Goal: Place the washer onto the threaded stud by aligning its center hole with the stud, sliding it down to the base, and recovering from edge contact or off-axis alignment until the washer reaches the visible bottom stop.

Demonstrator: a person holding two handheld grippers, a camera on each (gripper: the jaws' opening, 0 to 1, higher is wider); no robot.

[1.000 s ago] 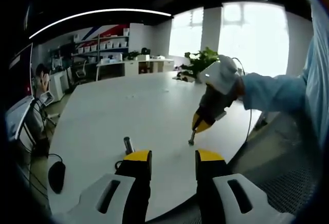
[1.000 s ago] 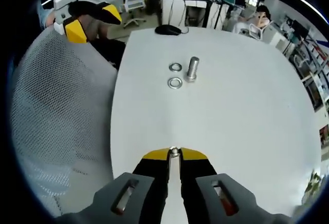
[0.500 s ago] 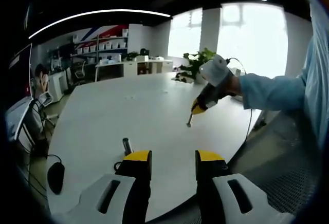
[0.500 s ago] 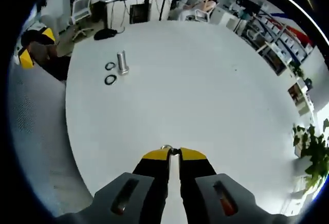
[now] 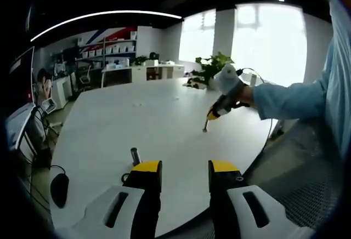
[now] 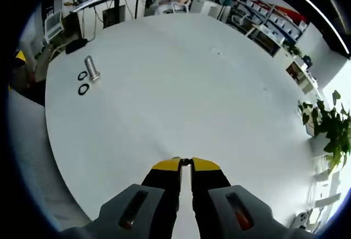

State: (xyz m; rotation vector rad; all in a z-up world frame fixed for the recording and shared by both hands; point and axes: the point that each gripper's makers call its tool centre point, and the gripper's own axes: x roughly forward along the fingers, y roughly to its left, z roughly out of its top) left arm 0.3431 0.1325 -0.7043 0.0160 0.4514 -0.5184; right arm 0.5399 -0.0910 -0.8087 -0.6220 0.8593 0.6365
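A washer (image 6: pixel 186 162) is sitting pinched between the nearly closed jaws of the right hand-held gripper (image 6: pixel 186 165), low centre, above the worktop (image 6: pixel 181 85). The stud (image 6: pixel 91 68) is standing upper left beside two washers (image 6: pixel 83 83). The left hand-held gripper (image 5: pixel 185 168) is gaping, holding nothing.

A big white round table (image 5: pixel 137 118) sits in an office room. A black computer mouse (image 5: pixel 59 187) lies on the table near its edge, with a thin black cord beside it. A green plant (image 5: pixel 211 66) stands by the far side of the table, near bright windows (image 5: pixel 263 36). White shelves (image 5: pixel 112 52) with boxes stand along the back wall. A grey mesh chair (image 5: pixel 312 195) is next to the table. A long light strip (image 5: pixel 104 15) glows on the dark ceiling.
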